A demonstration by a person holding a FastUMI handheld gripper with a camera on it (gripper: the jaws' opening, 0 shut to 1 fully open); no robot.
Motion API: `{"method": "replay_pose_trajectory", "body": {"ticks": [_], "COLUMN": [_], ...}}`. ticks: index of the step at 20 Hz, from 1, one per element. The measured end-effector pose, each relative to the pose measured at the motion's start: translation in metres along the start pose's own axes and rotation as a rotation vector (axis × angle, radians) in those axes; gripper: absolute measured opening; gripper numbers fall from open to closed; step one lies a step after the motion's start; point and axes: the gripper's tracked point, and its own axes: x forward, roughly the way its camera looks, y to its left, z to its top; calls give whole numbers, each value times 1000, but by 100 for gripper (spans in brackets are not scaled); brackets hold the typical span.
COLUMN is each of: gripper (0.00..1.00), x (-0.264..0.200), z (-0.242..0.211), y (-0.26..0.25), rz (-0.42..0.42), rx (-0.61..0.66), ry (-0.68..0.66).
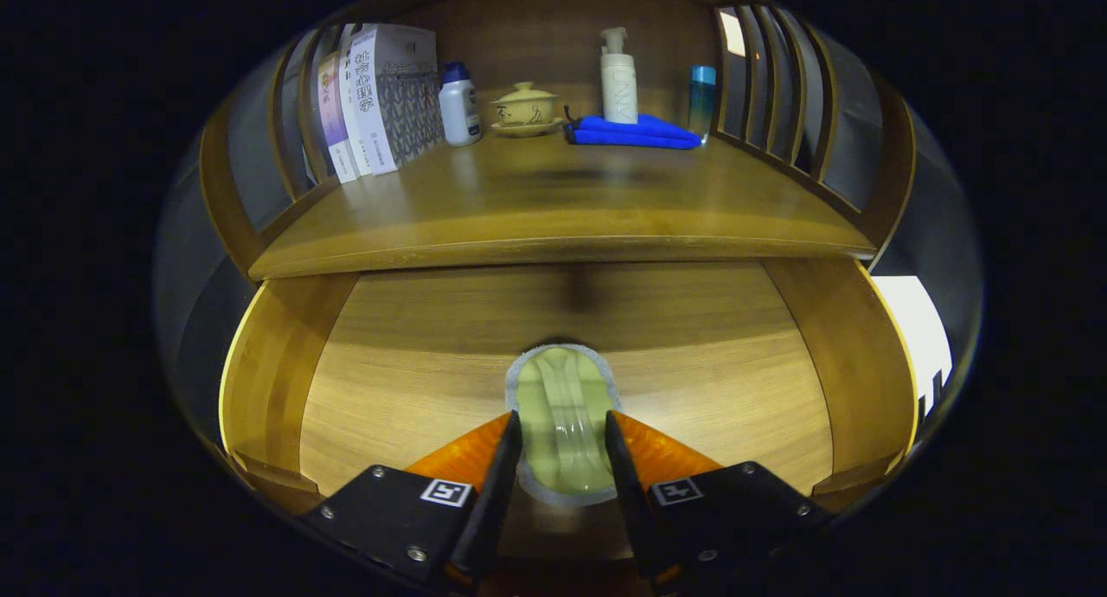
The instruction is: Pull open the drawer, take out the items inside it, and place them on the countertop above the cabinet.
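Countertop (pixel 553 203) spans the far side, with books left and bottles, a lidded cup and a blue cloth behind. Nearer, the open drawer (pixel 389 372) holds one pale green brush (pixel 564 424) with a clear handle. It looks light and stiff, best pinched across that handle. The gripper (pixel 563 431) straddles it, fingers seemingly touching both sides.

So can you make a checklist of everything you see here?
Surface: wooden countertop, bare at its front.
Job's things: drawer pulled open; pale green item between the fingers, over the drawer floor.
Clutter: books, white bottle, lidded cup, pump bottle, blue cloth, blue-capped bottle, all at the countertop's back.
Gripper: fingers press both sides of the item.
Cables: nothing seen.
Surroundings: slatted wooden sides.
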Motion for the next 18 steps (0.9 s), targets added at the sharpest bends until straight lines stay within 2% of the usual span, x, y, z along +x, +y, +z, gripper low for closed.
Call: {"method": "replay_pose_trajectory", "body": {"ticks": [4,6,10,14,18], "gripper": [33,24,18,13,13], "x": [5,5,-1,-11,-31], "z": [2,3,12,16,18], "y": [2,3,4,5,10], "rz": [12,14,9,-10,-11], "rx": [-16,-11,-33,-133,-162], "ry": [-14,-26,-96,-131,-167]}}
